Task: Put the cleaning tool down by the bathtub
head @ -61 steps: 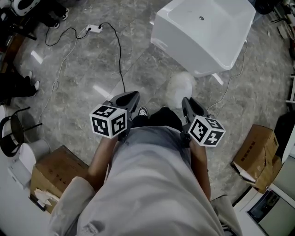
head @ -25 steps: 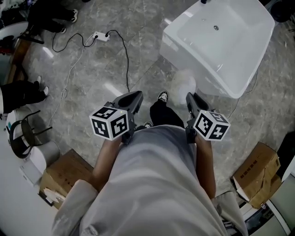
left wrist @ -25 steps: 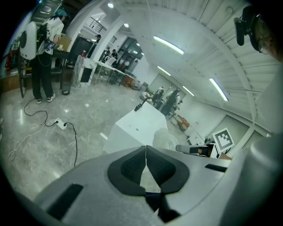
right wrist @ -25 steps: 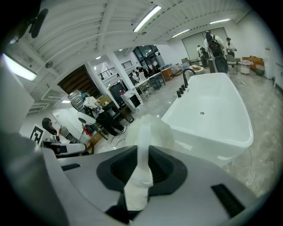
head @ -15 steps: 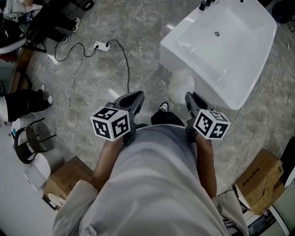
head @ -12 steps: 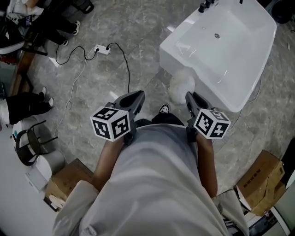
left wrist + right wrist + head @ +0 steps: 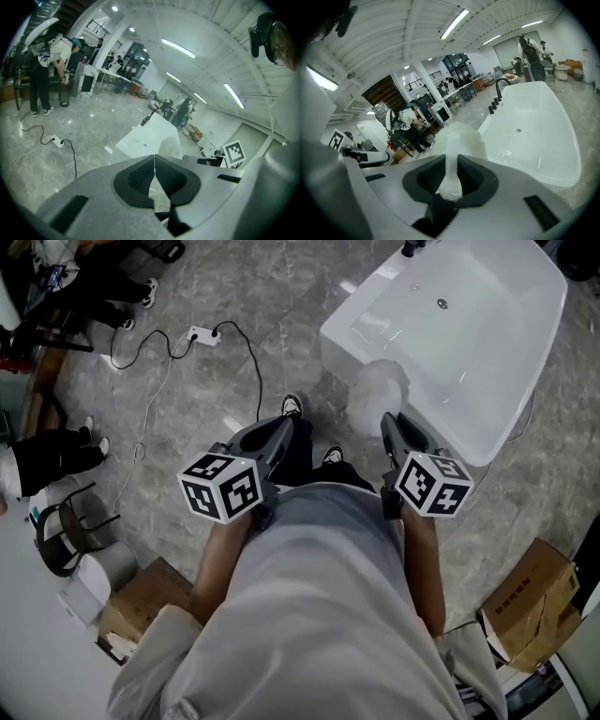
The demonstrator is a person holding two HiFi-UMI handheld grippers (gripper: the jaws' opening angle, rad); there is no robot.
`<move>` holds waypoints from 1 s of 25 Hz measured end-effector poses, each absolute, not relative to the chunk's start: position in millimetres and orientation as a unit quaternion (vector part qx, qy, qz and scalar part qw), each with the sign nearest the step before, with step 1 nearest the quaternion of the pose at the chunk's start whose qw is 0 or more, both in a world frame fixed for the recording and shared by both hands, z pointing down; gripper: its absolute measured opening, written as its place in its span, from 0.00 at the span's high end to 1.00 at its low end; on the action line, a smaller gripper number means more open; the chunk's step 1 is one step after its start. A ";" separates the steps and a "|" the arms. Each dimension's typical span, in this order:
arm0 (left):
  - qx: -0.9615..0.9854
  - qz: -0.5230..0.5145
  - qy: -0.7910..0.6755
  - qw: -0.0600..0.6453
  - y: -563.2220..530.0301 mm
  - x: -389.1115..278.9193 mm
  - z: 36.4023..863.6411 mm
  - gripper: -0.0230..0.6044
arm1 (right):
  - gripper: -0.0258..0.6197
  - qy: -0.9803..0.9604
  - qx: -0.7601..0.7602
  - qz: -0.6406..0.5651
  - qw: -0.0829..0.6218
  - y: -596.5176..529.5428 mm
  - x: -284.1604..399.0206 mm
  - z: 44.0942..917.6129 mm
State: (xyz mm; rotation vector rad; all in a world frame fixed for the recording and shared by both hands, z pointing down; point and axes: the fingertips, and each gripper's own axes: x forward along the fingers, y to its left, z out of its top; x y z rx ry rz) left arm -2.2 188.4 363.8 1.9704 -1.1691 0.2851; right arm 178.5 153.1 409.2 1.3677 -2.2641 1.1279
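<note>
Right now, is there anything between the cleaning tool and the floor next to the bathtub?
Nothing visible does. The cleaning tool, shut in the right gripper, hangs at the bathtub's near wall over bare floor. The person's shoe stands a little to its left, and the black cable lies farther left.

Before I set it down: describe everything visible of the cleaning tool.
The cleaning tool is white: a fluffy, duster-like head on a flat pale handle. The right gripper is shut on the handle, head pointing forward, held in the air by the near edge of the white bathtub. Nothing else touches it.
</note>
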 end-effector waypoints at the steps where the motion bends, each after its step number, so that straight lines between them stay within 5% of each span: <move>1: 0.781 0.114 -0.461 0.406 184.6 -1.3 364.5 0.95 | 0.85 -0.779 0.475 0.388 0.132 148.5 178.8 408.2; 25: 0.817 0.160 -0.376 0.407 -24.8 -22.6 369.3 0.95 | 0.85 -0.735 0.530 0.403 0.126 -12.0 153.5 405.0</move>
